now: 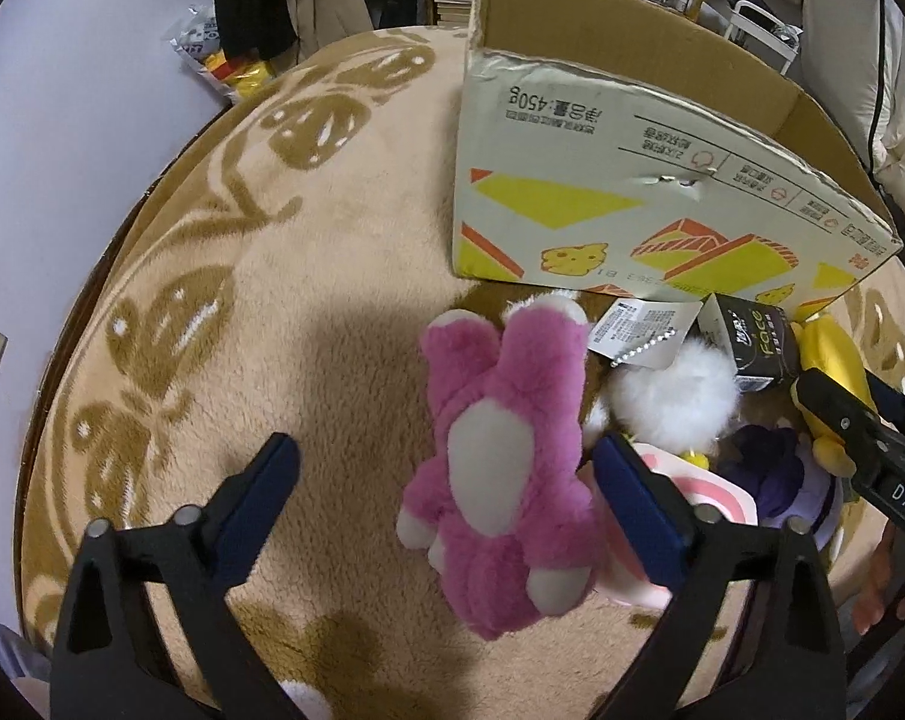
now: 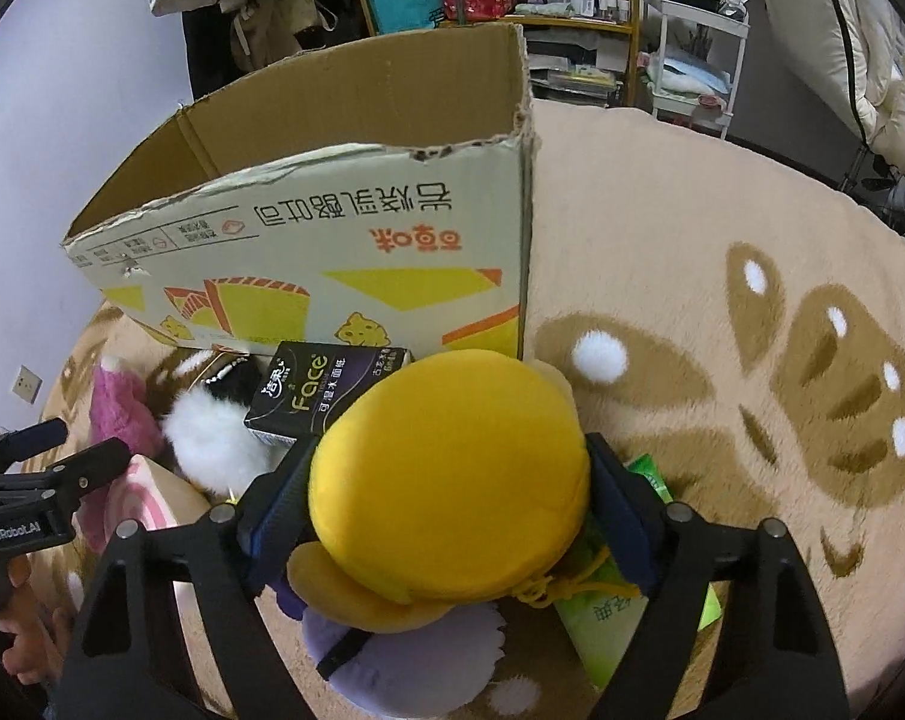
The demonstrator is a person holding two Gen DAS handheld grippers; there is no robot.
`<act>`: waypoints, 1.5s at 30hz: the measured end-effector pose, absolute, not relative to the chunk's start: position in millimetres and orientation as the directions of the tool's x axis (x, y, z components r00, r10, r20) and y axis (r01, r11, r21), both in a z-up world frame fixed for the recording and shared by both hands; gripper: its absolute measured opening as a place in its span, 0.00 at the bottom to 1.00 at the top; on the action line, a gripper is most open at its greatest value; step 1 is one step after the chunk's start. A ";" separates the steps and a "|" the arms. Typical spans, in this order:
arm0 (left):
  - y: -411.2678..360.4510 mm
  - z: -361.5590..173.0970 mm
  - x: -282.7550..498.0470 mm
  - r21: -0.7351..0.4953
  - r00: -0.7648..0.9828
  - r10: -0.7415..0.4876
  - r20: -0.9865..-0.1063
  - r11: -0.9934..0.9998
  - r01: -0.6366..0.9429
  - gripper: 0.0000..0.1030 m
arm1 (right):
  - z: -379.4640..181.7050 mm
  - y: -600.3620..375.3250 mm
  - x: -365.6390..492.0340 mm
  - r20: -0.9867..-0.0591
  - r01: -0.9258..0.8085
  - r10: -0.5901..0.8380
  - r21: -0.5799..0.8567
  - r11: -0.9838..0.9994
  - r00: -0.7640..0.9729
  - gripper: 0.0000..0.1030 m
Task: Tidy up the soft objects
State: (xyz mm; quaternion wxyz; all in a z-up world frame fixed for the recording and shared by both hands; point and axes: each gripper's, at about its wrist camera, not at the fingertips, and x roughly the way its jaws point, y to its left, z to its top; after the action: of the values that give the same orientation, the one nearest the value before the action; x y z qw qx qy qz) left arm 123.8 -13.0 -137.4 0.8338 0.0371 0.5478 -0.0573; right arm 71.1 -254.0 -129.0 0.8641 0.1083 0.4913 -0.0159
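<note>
A pink plush rabbit (image 1: 500, 462) lies on the beige rug between the wide-open fingers of my left gripper (image 1: 449, 480), nearer the right finger. An open cardboard box (image 1: 632, 180) stands behind it. My right gripper (image 2: 449, 498) is shut on a yellow plush toy (image 2: 452, 480), its pads pressing both sides. Its fingers (image 1: 842, 414) show at the right edge of the left wrist view, by the yellow toy (image 1: 824, 354). A white fluffy toy (image 1: 674, 396), a purple plush (image 2: 404, 654) and a pink-and-white soft item (image 2: 152, 498) lie in the pile.
A black tissue pack (image 2: 326, 396) leans by the box (image 2: 344, 240). A green packet (image 2: 626, 606) lies under the right gripper. The rug (image 2: 722, 330) stretches to the right. Shelves and clutter stand behind the box. The left gripper (image 2: 38, 468) shows at the left edge.
</note>
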 end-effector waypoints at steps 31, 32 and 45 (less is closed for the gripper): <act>-22.8 -104.5 90.1 0.029 0.560 -0.076 -0.825 0.984 0.176 0.38 | -102.1 -251.7 50.8 -0.791 0.114 0.106 0.216 0.970 0.603 0.86; -22.1 -102.4 89.1 0.033 0.570 -0.072 -0.819 0.985 0.172 0.38 | -99.1 -251.9 49.6 -0.786 0.114 0.105 0.218 0.969 0.610 0.86; -17.8 -50.7 51.8 0.049 0.777 -0.099 -0.622 0.985 0.166 0.38 | -45.8 -242.6 21.1 -0.618 0.083 0.046 0.179 0.980 0.784 0.86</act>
State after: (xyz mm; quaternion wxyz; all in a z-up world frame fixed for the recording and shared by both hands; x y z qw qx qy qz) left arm 51.8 -17.8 -50.7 0.9412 0.0506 0.3266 -0.0704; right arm 21.1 -242.6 -45.8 0.9394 0.0984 0.3281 -0.0096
